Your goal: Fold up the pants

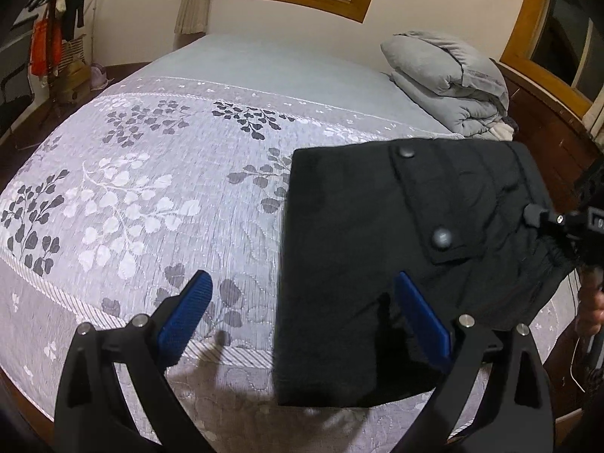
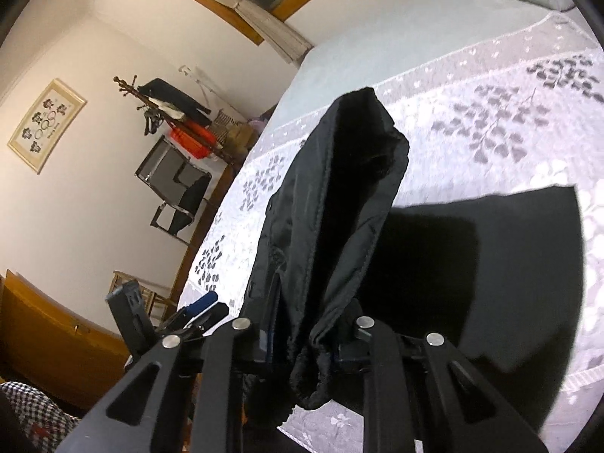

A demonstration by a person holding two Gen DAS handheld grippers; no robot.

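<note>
Black pants lie folded on the patterned bedspread, a buttoned pocket flap facing up. My left gripper hovers open over their near left edge; its blue pads hold nothing. The right gripper's body shows at the right edge of the left wrist view, at the pants' waist end. In the right wrist view my right gripper is shut on the black pants, the waistband bunched between the fingers and the cloth lifted off the bed. The rest of the pants stays flat.
A folded grey duvet lies at the bed's far right. A coat rack with clothes and a chair stand beyond the bed. Wooden furniture sits near the bed's edge. A person's hand holds the right gripper.
</note>
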